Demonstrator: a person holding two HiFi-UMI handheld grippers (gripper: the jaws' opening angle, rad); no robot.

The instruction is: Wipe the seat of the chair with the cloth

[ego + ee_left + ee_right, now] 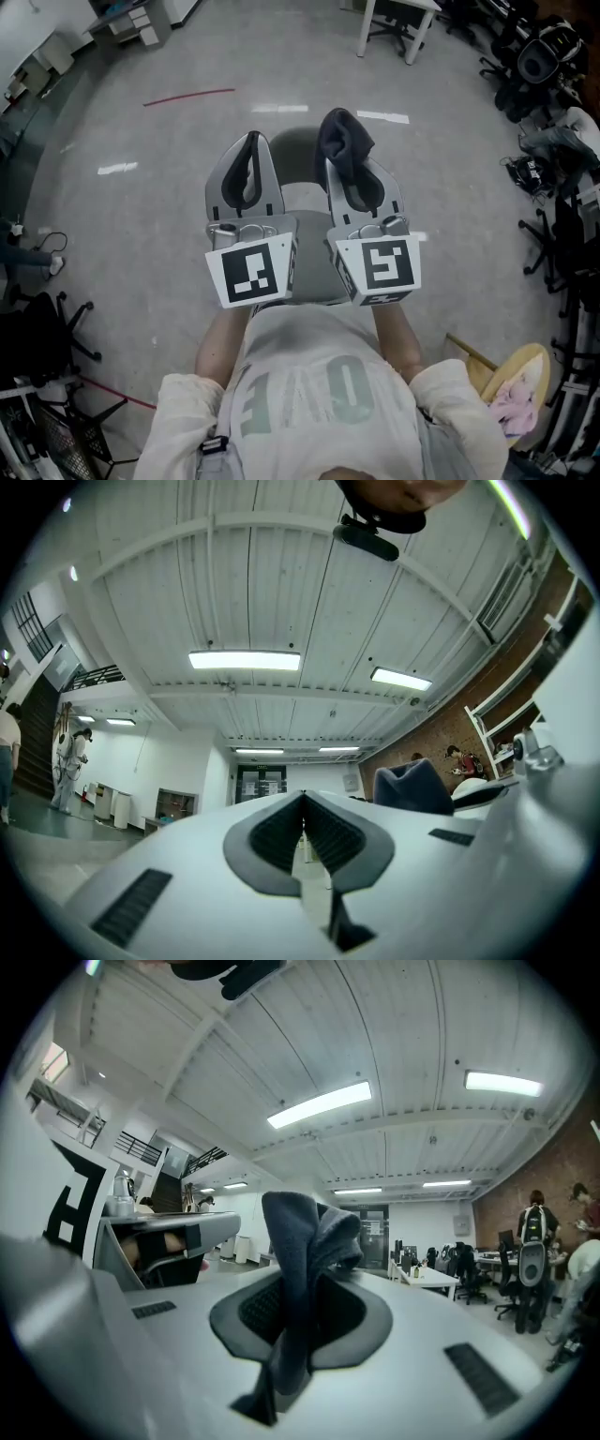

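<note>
A dark grey cloth (345, 141) sticks up bunched from the tips of my right gripper (349, 167), which is shut on it. In the right gripper view the cloth (305, 1241) stands pinched between the pads, a tail hanging below them. My left gripper (250, 150) is shut with nothing in it, held level beside the right one. The left gripper view shows its pads (281, 832) pressed together and the cloth (412, 787) off to the right. Both point up toward the ceiling. The grey chair (298, 159) shows between and below the two grippers, partly hidden.
Black office chairs (539, 56) crowd the right side, and a white table (398, 19) stands at the far end. A wooden piece with a pink cloth (517, 386) sits at lower right. A black chair base (47, 333) lies at left. People stand far off (70, 757).
</note>
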